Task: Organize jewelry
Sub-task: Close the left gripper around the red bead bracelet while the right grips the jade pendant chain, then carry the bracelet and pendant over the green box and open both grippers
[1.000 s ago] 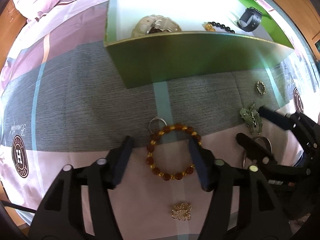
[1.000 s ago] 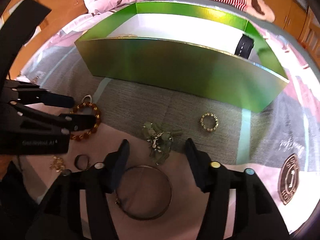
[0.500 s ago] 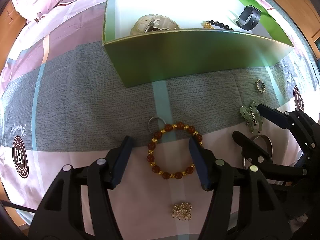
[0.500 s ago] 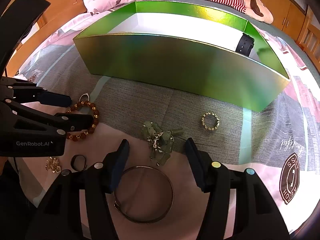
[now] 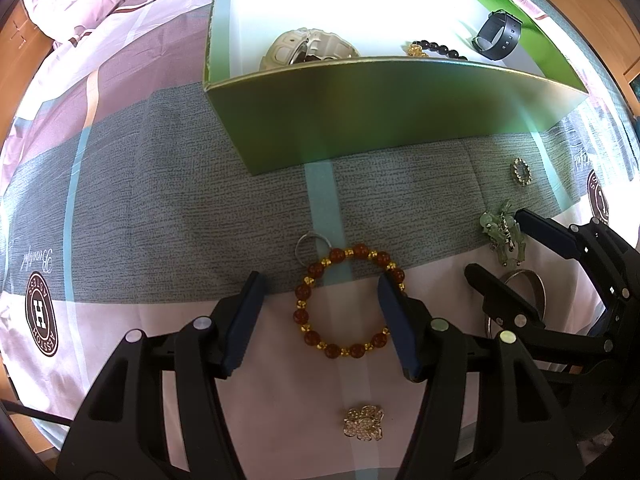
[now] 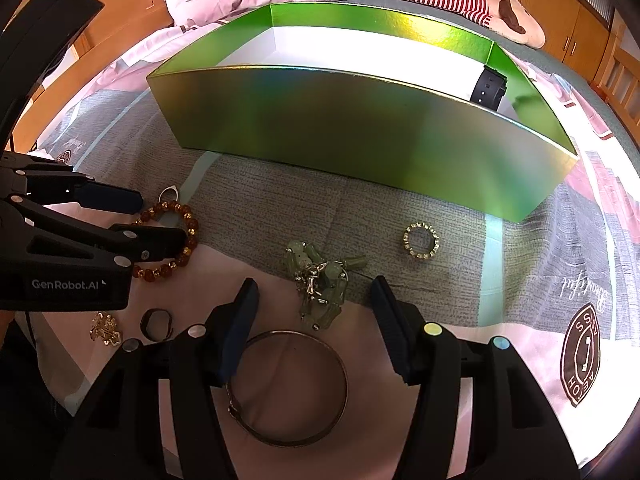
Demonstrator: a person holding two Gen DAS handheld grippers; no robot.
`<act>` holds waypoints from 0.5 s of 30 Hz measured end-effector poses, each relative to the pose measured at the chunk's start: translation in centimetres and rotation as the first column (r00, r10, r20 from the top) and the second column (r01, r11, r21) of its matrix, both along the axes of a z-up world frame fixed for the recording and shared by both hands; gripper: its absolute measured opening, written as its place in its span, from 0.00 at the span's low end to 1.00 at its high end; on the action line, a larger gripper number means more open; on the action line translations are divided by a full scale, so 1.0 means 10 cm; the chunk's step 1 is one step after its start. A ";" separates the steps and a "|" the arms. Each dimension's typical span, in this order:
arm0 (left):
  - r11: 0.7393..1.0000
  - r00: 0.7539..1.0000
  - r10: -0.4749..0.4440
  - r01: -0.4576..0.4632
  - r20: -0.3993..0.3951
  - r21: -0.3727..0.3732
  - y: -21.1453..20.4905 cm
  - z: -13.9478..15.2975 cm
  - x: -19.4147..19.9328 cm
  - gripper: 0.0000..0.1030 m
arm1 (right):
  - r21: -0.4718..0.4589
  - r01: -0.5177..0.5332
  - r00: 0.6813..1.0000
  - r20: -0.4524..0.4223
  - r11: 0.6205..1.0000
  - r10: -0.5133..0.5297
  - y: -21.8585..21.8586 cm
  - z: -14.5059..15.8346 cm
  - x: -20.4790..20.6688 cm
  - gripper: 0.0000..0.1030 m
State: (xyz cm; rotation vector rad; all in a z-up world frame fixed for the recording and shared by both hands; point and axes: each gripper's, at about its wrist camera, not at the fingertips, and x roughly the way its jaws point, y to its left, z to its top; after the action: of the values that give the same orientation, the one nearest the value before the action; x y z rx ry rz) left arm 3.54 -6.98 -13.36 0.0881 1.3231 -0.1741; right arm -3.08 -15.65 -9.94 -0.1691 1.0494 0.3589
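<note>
The green box [image 5: 384,120] sat on the bedspread [image 5: 160,208], its near wall standing tall and closing off the far side. In front of that wall a grey band of cloth lay open and flat, good room to move.

The amber bead bracelet [image 5: 348,304] was a full ring of brown-orange beads with small gold spacers, flat on the cloth in front of the box's near wall. The left gripper [image 5: 320,300] hung over it with jaws parted, holding nothing: one finger stood clear on the outer side, the other overlapped the bracelet's rim, and whether it touched I could not tell. A thin silver ring [image 5: 312,244] lay against the bracelet on the side toward the box, and a gold filigree charm [image 5: 364,422] lay beyond it, farther from the box.

Along the same front wall, the right gripper [image 6: 314,308] was also spread and empty. The green bead cluster [image 6: 320,284] lay between its fingertips, touching neither. A metal bangle [image 6: 286,388] lay farther from the box, partly under the gripper's fingers. A gold ring [image 6: 420,240] sat nearer the wall.

Inside the box lay a beige watch [image 5: 308,50], a dark bead string [image 5: 436,50] and a black watch [image 5: 498,36].
</note>
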 end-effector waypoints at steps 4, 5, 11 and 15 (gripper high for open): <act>1.000 1.000 0.000 0.000 0.000 0.000 -0.01 0.01 0.02 0.58 | 0.001 -0.002 1.000 -0.001 1.000 0.002 0.00 0.00 0.00 0.59; 1.000 1.000 -0.001 0.001 0.000 0.001 -0.02 0.00 0.00 0.58 | 0.001 -0.003 1.000 -0.002 1.000 0.003 0.01 0.00 0.01 0.60; 1.000 1.000 -0.007 0.007 0.003 0.004 0.02 0.01 -0.02 0.46 | 0.002 -0.006 1.000 -0.005 1.000 0.006 0.01 0.01 0.03 0.60; 1.000 1.000 -0.003 0.003 0.008 -0.009 0.06 0.05 -0.03 0.22 | 0.032 0.023 1.000 0.008 0.999 -0.023 -0.05 0.05 0.04 0.30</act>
State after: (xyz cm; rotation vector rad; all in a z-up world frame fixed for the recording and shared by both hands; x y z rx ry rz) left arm 3.28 -6.38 -12.83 0.0832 1.3138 -0.1822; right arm -2.67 -16.16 -9.46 -0.1299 1.0359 0.3540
